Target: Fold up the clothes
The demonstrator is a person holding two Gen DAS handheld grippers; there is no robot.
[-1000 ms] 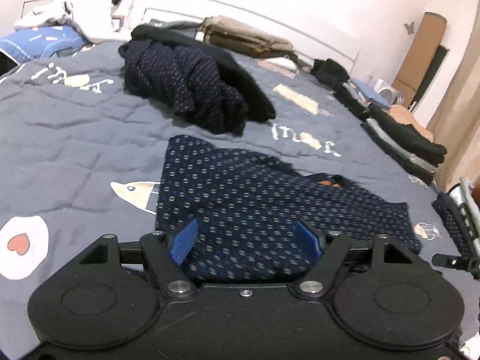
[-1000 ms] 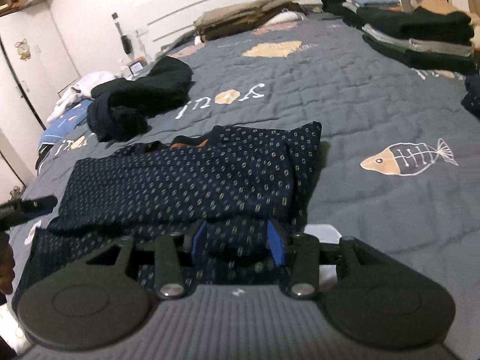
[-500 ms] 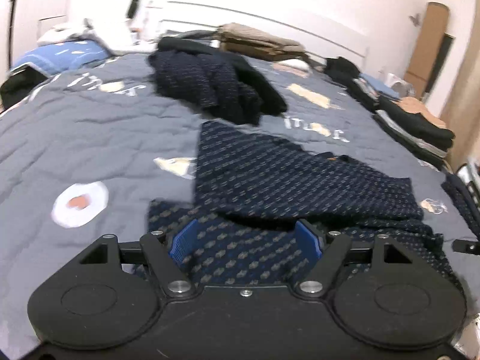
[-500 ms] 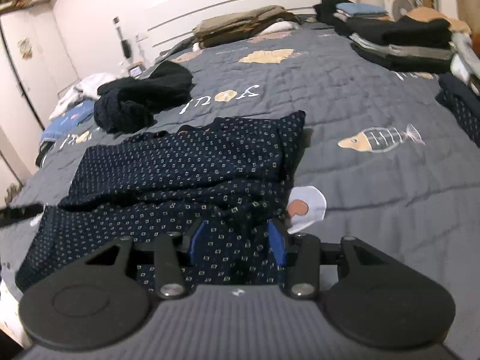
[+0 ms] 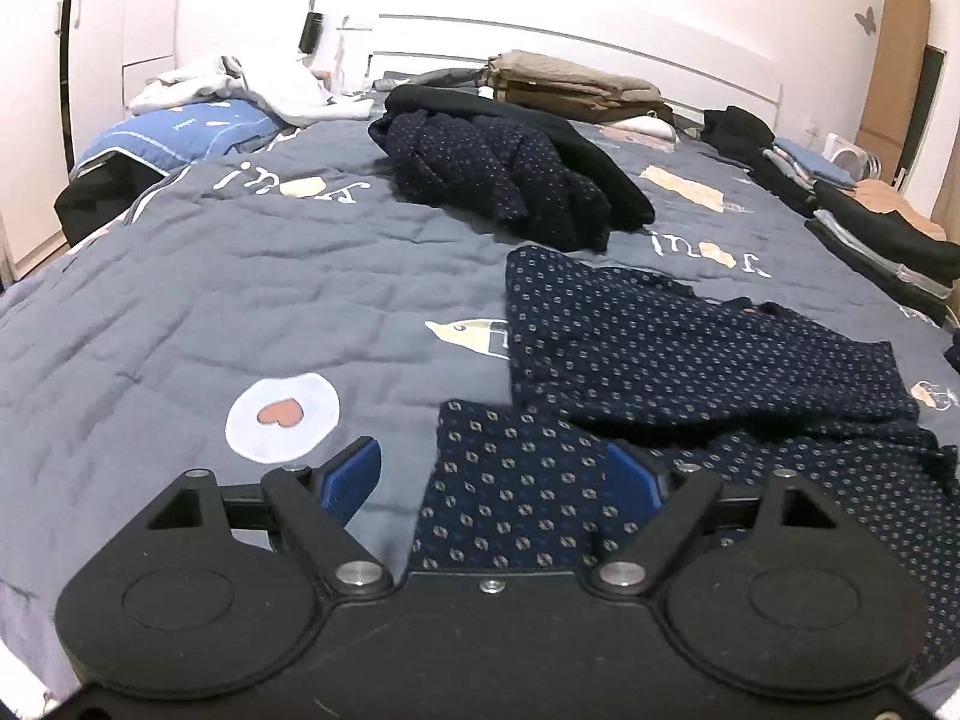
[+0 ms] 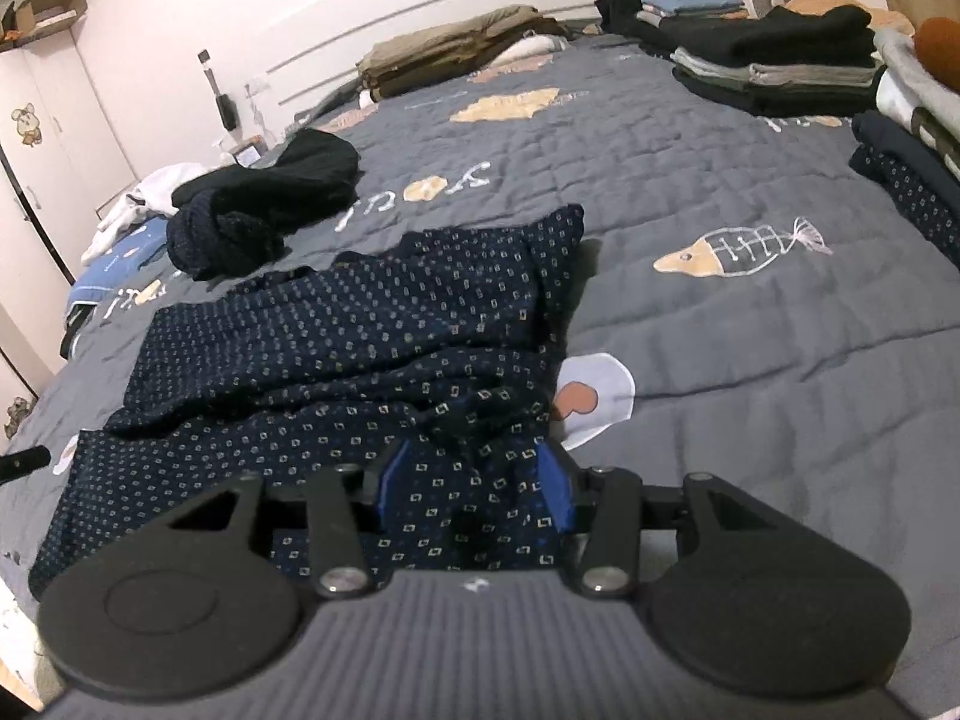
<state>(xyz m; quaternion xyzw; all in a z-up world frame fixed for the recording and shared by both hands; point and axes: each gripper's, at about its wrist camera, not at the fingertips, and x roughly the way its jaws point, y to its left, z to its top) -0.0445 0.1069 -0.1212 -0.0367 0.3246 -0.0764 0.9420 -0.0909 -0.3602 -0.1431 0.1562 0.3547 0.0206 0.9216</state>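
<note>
A navy garment with a small square print (image 5: 690, 354) lies spread on the grey quilt (image 5: 240, 276), its upper part folded over the lower hem. My left gripper (image 5: 492, 480) hovers at the garment's near left corner. It is open wide, and the corner lies between the fingers, close to the right pad (image 5: 630, 480). In the right wrist view the same garment (image 6: 360, 324) stretches off to the left. My right gripper (image 6: 474, 480) is open over its near right hem. Creased cloth lies between the blue pads (image 6: 555, 483), and nothing looks pinched.
A heap of unfolded dark clothes (image 5: 510, 180) lies further up the bed. Folded stacks (image 5: 870, 240) line the right edge and khaki folded items (image 5: 570, 84) sit by the headboard. A white heart patch (image 6: 591, 399) marks the quilt beside the garment's right edge.
Both grippers have drawn back toward the near edge of the bed, and the lower hem layer now shows. The left gripper has shifted left to the garment's corner.
</note>
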